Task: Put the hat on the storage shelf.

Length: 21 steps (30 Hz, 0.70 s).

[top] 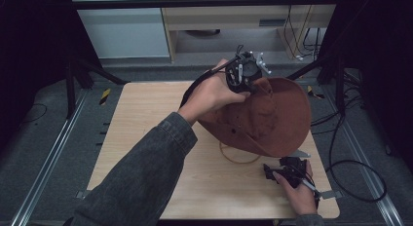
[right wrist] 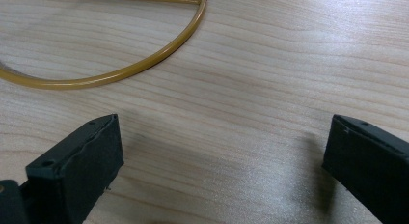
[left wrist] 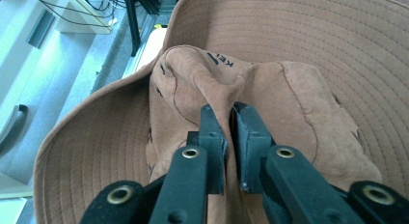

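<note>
At the near edge of the table, the right claw rested low on the wood in the person's right hand, its jaws spread wide with nothing between them. In the right gripper view those two black jaws stood well apart over bare wood grain, and just beyond them lay a thin yellow-brown hoop flat on the table. From the high view the hoop showed partly under the near brim of a brown hat.

Farther back, the hat was lifted and tilted, its wide stitched brim turned toward the camera and its near edge close to the table. The left claw, held in the left hand, was clamped tight on a fold of the hat's crown; the left gripper view showed the soft brown material pinched between the nearly closed jaws. I could not see anything inside the hat.
</note>
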Each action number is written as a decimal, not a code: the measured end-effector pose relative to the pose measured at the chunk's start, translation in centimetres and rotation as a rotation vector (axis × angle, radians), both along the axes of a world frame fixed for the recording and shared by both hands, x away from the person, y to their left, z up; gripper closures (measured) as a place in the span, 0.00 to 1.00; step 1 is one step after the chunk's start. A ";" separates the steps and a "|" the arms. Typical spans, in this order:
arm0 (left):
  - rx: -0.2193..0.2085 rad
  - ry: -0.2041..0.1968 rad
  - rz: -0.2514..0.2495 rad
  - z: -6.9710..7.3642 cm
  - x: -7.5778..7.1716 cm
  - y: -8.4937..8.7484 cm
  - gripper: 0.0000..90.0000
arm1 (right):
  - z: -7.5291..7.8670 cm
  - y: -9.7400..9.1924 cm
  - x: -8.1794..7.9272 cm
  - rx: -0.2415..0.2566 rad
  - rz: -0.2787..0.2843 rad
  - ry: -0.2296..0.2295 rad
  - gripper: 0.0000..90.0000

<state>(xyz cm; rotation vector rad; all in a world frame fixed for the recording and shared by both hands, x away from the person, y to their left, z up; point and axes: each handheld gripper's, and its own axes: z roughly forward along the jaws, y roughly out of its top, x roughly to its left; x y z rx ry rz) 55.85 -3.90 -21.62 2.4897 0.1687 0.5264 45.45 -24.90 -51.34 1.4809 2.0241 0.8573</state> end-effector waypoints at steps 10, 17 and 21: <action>-0.021 -0.005 0.012 0.0 0.0 0.3 0.83 | 0.0 0.0 0.0 0.000 0.000 0.000 0.00; -0.030 0.000 0.022 0.0 0.0 0.4 0.78 | 0.0 0.0 0.0 0.000 0.000 0.000 0.00; -0.045 0.001 0.029 0.0 0.0 0.5 0.71 | 0.0 0.0 0.0 0.000 0.000 0.000 0.00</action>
